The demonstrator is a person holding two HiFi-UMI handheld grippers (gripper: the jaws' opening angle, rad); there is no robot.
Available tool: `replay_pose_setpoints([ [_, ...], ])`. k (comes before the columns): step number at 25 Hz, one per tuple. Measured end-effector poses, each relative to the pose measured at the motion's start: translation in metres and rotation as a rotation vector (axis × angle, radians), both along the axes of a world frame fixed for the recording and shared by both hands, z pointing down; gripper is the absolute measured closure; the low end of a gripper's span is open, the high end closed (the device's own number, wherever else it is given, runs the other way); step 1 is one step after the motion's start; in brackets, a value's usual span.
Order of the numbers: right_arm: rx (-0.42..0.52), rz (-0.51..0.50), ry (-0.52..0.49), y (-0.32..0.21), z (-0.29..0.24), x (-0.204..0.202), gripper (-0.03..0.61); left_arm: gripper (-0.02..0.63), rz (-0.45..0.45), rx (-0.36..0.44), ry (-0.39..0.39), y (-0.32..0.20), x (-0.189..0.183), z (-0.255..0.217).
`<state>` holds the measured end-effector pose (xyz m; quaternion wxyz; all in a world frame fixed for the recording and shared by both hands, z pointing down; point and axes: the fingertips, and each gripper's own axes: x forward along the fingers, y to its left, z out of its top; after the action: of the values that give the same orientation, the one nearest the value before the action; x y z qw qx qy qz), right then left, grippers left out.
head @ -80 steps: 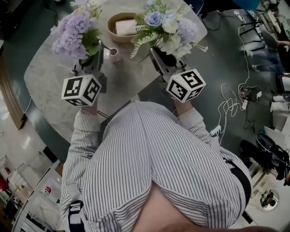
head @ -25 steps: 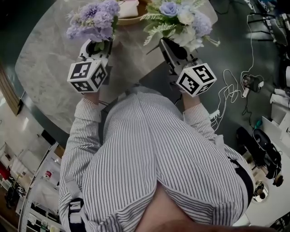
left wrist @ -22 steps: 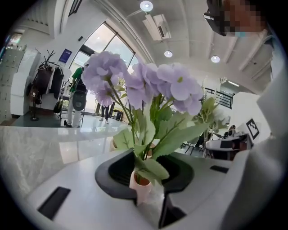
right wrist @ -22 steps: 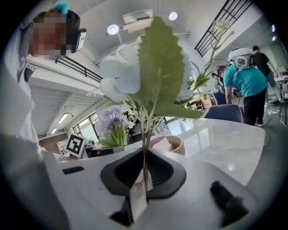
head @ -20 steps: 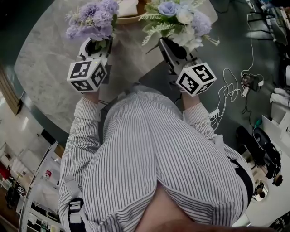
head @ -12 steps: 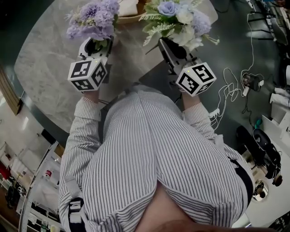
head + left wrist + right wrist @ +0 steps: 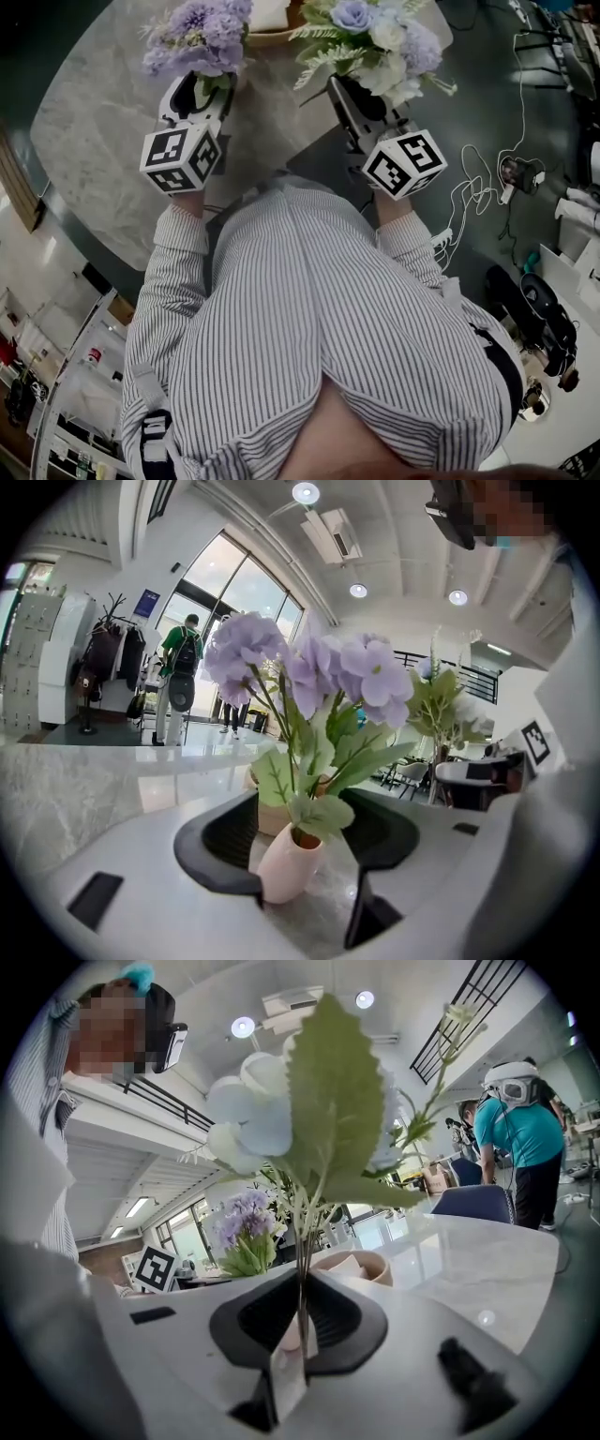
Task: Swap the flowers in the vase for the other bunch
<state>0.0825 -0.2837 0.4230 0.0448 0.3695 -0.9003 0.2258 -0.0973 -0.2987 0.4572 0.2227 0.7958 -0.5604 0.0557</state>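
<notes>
The purple hydrangea bunch (image 7: 309, 667) stands in a small pink vase (image 7: 286, 869) on the marble table (image 7: 103, 141). My left gripper (image 7: 300, 841) is open, and its jaws have just been opening with the vase between them, the pads off it. In the head view the purple bunch (image 7: 192, 33) covers the vase in front of the left gripper (image 7: 199, 94). My right gripper (image 7: 302, 1321) is shut on the thin stems (image 7: 303, 1269) of the white and blue bunch (image 7: 370, 33), held upright above the table's right edge.
A wooden bowl (image 7: 267, 23) with a white thing in it sits at the table's far side, between the two bunches. Right of the table, cables (image 7: 478, 187) lie on the dark floor. People stand in the background of both gripper views.
The left jaws have spread apart around the vase. Three seconds ago the vase stood bare beside the purple bunch; now the bunch is in it. The right gripper keeps its hold and place.
</notes>
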Motion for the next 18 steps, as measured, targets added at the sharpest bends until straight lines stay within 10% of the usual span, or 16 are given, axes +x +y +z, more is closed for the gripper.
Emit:
replay_pose_setpoints([
  [18, 0.018, -0.08, -0.094, -0.002, -0.003, -0.013, 0.545, 0.359, -0.131, 0.02, 0.01, 0.056, 0.004, -0.004],
])
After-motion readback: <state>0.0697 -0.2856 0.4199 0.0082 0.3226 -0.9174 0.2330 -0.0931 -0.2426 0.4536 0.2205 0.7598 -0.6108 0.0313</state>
